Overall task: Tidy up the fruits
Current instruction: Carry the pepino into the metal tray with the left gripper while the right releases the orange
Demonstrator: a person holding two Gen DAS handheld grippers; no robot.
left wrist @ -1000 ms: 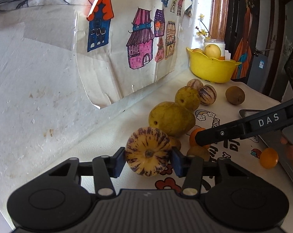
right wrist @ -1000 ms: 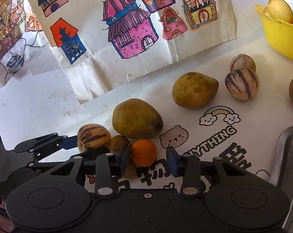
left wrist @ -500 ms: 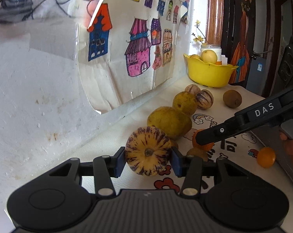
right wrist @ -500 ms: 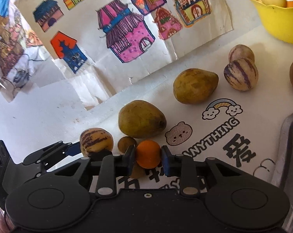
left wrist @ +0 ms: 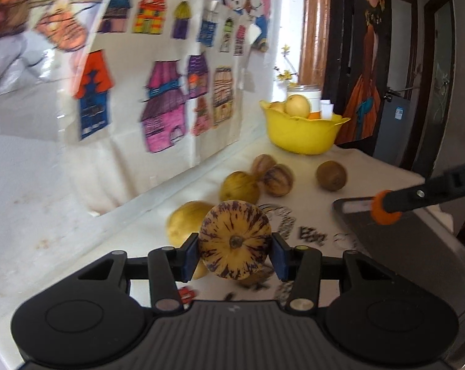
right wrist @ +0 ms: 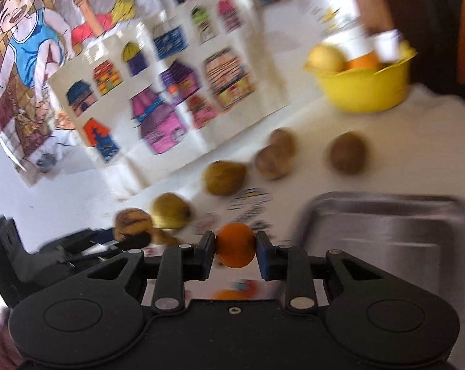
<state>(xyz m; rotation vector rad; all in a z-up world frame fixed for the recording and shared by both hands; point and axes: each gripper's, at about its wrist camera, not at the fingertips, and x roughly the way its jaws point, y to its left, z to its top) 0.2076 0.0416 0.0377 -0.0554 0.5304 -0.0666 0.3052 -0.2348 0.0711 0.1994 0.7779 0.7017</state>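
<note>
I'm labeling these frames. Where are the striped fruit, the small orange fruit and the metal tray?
striped fruit point(left wrist: 235, 243): left wrist view, stem end facing the camera.
small orange fruit point(right wrist: 235, 244): right wrist view, front face.
metal tray point(right wrist: 396, 231): right wrist view, bare floor.

Both claws lifted off table: left claw point(left wrist: 235, 254) raised striped melon point(left wrist: 234, 240); right claw point(right wrist: 235, 254) raised orange point(right wrist: 235, 245).

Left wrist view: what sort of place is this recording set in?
Probably a home, at a table against a wall: hand-coloured drawings hang above it, a yellow bowl of fruit sits at the far end, and a doorway opens beyond.
</note>
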